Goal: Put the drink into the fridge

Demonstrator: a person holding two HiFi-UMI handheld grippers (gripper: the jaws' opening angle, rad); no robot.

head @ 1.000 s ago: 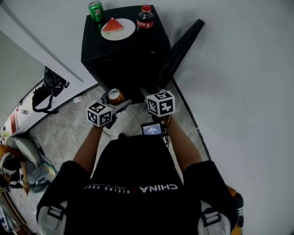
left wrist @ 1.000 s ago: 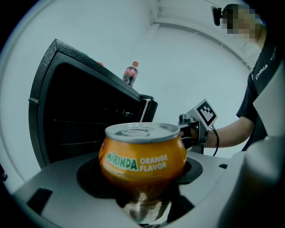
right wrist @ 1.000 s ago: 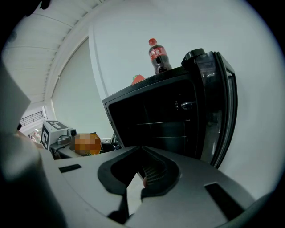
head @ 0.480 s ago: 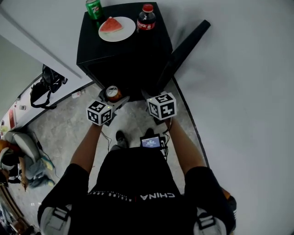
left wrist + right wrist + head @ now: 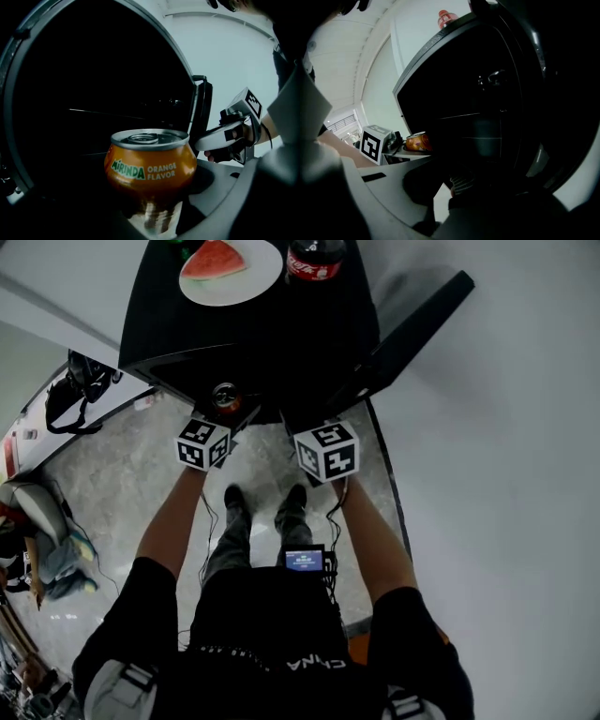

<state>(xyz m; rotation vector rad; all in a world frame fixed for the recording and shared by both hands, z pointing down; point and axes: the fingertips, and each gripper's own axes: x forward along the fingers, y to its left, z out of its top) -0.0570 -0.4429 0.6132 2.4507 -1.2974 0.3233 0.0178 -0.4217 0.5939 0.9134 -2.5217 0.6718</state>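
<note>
An orange Mirinda can [image 5: 149, 161] stands upright between the jaws of my left gripper [image 5: 148, 185], which is shut on it. In the head view the can [image 5: 225, 397] sits at the dark mouth of the black fridge [image 5: 187, 334], just ahead of the left marker cube [image 5: 203, 443]. The fridge door [image 5: 412, 324] hangs open to the right. My right gripper [image 5: 452, 187] points into the dark interior beside the can [image 5: 417, 141]. Its tips seem to meet with nothing between them. Its marker cube [image 5: 326, 451] is level with the left one.
On the fridge top stand a plate [image 5: 267, 277] with a watermelon slice and a cola bottle [image 5: 314, 259]. Dark shelves show inside the fridge [image 5: 487, 122]. A black bag [image 5: 70, 390] lies on the floor at the left. A white wall [image 5: 506, 474] runs along the right.
Both grippers have moved forward and down toward the fridge opening. The can has gone from in front of the fridge to its dark mouth. The fridge fills more of the view.
</note>
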